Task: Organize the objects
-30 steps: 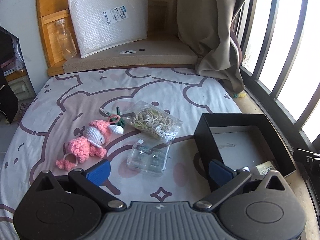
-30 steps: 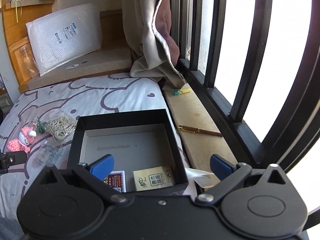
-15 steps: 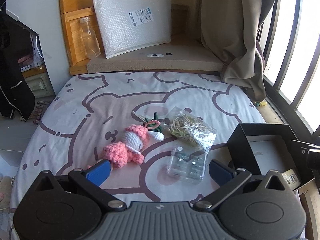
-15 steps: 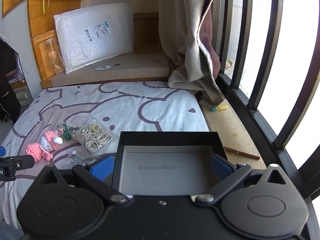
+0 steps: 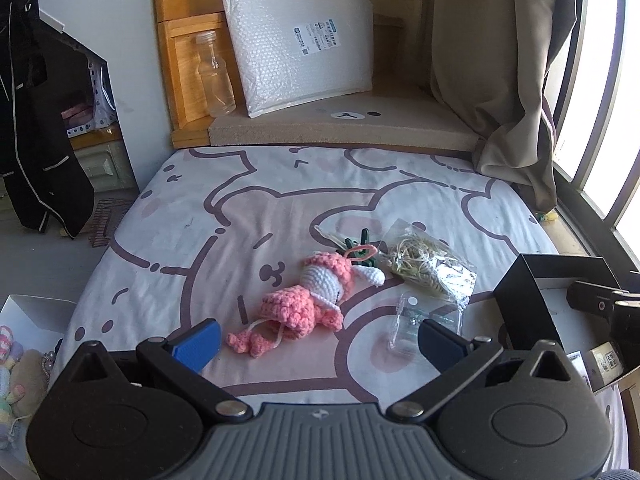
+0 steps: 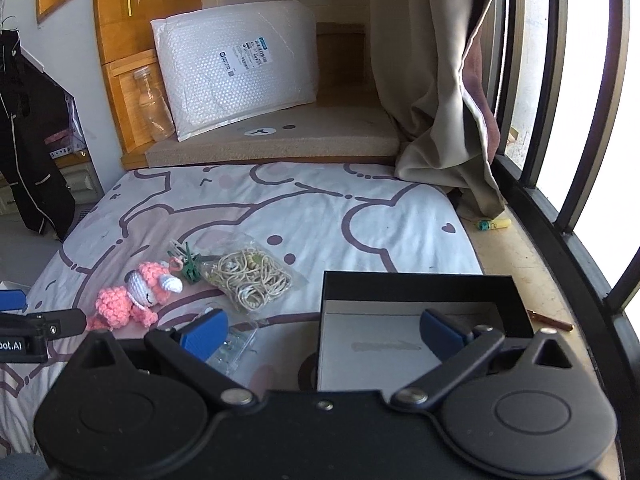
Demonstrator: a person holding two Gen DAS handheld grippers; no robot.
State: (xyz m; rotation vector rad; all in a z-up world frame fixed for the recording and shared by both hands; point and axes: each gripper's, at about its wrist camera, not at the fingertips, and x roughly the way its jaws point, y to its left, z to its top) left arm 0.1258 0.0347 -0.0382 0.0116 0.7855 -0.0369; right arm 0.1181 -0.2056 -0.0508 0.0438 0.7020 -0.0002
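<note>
A pink crocheted doll [image 5: 308,300] [image 6: 136,298] lies on the bed sheet, just beyond my open left gripper [image 5: 318,344]. Right of it lie a clear bag of rubber bands [image 5: 428,266] [image 6: 252,276], a small clear packet [image 5: 416,322] [image 6: 234,346] and green clips [image 5: 360,246] [image 6: 192,268]. A black open box [image 5: 524,300] [image 6: 416,292] sits at the bed's right edge, with cards showing in it in the left wrist view. My right gripper [image 6: 322,332] hangs open and empty over the box's near left side.
A bubble-wrap mailer [image 5: 300,40] and a clear bottle [image 5: 216,76] stand on the far ledge. A curtain [image 6: 440,80] and window bars [image 6: 560,120] close the right side. A pen [image 6: 550,320] lies on the sill. A white box of soft toys [image 5: 16,344] is lower left.
Both grippers have swung left: the doll now lies centred before the left one, and the box has slid right in both views. Nothing was grasped.
</note>
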